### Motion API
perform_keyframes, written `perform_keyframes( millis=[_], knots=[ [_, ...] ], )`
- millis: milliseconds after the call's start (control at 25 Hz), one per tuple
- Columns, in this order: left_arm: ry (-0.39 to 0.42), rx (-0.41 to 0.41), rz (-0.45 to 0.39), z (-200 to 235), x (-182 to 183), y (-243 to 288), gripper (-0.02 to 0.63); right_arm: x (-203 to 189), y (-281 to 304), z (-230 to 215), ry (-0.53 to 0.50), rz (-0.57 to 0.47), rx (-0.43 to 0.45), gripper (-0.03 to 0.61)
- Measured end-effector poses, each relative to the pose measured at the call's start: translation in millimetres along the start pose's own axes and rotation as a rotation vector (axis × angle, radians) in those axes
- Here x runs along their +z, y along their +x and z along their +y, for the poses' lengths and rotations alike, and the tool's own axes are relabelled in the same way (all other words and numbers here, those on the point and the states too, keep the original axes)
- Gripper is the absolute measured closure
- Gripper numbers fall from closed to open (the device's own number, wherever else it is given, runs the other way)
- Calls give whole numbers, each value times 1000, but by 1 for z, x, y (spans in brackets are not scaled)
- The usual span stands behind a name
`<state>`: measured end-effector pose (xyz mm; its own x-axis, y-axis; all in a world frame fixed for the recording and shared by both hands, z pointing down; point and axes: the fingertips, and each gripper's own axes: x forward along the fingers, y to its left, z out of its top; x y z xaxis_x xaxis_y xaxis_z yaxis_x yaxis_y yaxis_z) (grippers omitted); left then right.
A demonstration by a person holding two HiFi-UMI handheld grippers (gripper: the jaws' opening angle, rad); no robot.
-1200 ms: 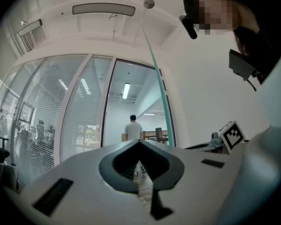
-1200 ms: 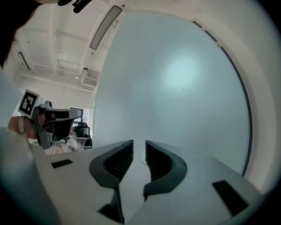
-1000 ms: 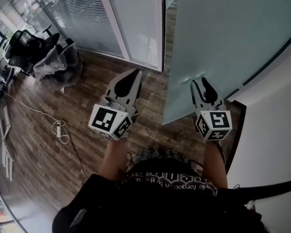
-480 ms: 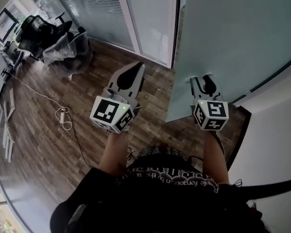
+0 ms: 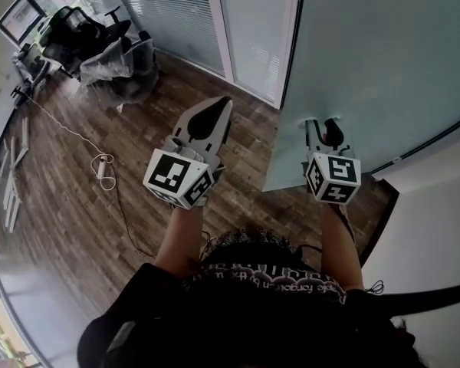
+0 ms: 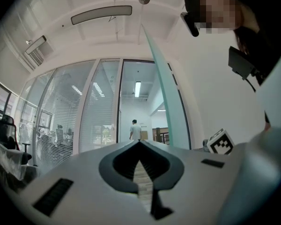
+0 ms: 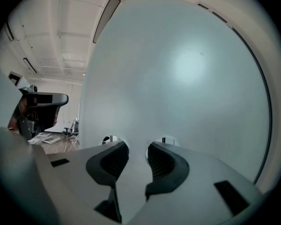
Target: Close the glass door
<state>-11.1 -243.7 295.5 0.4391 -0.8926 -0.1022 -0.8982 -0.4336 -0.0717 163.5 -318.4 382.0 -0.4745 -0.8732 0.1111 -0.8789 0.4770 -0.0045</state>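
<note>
One frosted glass door [image 5: 383, 60] is standing straight ahead of the right claw [image 5: 324, 123]. Its jaws are standing apart (they have just been closing a little) with only flat pane showing between them, clamped on nothing. Whether the tips are touching the glass is hard to tell, and the door's top is running out of frame. Left of its free edge, the left claw [image 5: 222, 103], jaws together, is hovering over open wooden floor [image 5: 100, 221].
</note>
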Motion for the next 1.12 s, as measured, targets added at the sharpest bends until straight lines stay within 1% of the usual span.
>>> perform_keyframes(
  millis=[280, 440, 520, 720, 920, 1120],
  knots=[
    [-5, 62, 6, 1, -3, -12, 612, 3, 19, -4, -2, 0, 5, 452],
    [2, 97, 2, 13, -5, -17, 612, 4, 32, -4, -1, -15, 4, 452],
    [12, 101, -3, 22, -4, -13, 611, 5, 39, -4, 0, -25, 1, 451],
    [66, 82, -30, 49, 2, 9, 611, 10, 60, -6, -1, -38, -23, 451],
    [64, 43, -43, 81, -3, 42, 612, 12, 86, -12, 3, -55, -75, 453],
    [57, -2, -55, 117, -3, 75, 612, 18, 120, -19, 4, -45, -111, 453]
  ],
)
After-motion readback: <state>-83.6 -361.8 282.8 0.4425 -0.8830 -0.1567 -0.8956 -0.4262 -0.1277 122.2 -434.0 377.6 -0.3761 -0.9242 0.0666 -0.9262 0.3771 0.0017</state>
